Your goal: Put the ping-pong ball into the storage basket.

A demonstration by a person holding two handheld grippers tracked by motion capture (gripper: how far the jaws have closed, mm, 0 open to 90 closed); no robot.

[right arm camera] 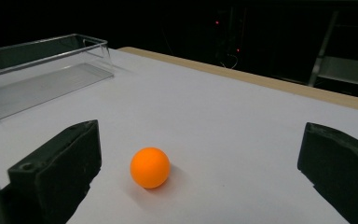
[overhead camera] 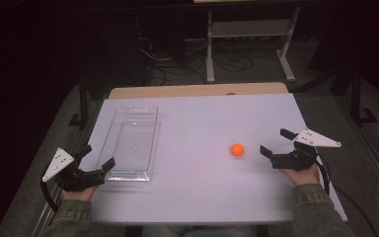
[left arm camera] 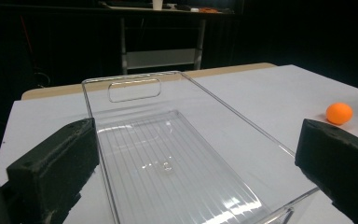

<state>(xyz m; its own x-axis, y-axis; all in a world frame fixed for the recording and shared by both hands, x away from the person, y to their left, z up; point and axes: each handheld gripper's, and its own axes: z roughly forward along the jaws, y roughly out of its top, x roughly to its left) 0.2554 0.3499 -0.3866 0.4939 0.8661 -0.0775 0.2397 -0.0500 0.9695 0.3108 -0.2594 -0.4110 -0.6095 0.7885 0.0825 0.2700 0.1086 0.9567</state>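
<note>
While both jaws gape wide, right gripper (overhead camera: 276, 143) near orange ball (overhead camera: 237, 149), left gripper (overhead camera: 96, 157) at clear tray (overhead camera: 150, 148).

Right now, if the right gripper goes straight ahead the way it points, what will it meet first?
Most likely the orange ball. It lies on the table just ahead of the open right gripper, roughly between its jaws, with nothing in between. The clear tray sits farther off, to one side.
</note>
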